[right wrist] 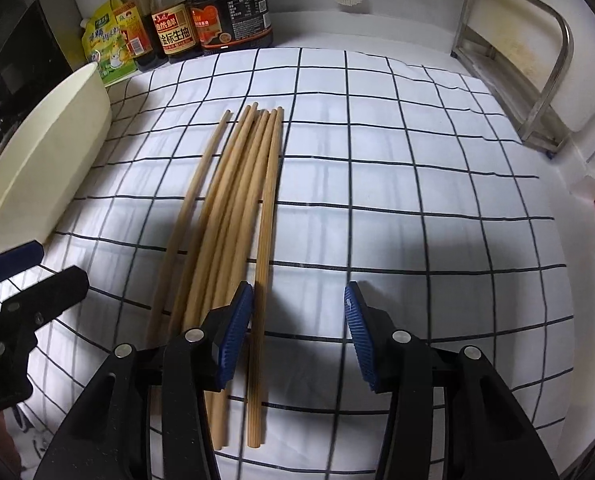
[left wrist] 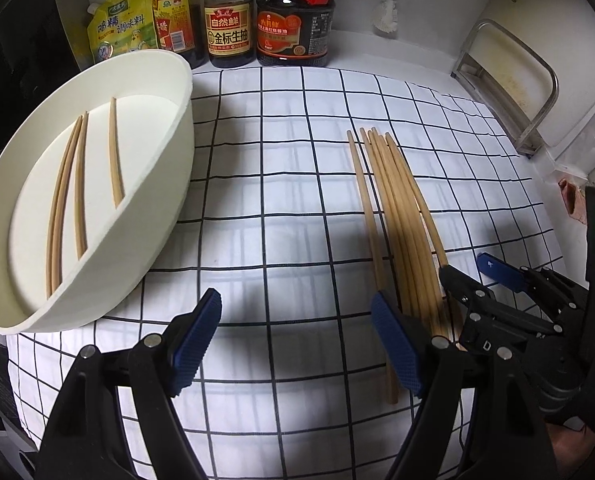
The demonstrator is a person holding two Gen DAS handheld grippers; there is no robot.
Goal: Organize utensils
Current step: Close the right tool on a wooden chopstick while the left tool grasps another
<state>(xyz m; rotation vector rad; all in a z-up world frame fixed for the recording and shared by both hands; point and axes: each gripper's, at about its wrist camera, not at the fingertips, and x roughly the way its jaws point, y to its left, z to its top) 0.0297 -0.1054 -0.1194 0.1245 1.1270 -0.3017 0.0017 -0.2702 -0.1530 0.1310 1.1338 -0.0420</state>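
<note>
With both jaws apart and empty, the right gripper (right wrist: 298, 330) straddles the outermost of the light, stiff, roll-prone chopsticks (right wrist: 233, 216), best pinched near its thick end just inside the left finger.

A home kitchen counter is indicated. Soy sauce bottles (left wrist: 228, 16) and a yellow seasoning pouch (left wrist: 119, 24) are lined against the white back wall. A metal rack (right wrist: 537, 80) is seen at right, a white brush (left wrist: 385, 16) at the wall. The worktop is covered by a checked cloth (right wrist: 417, 200); chopsticks (right wrist: 241, 216) and a white basin (left wrist: 97, 200) are laid on it.
</note>
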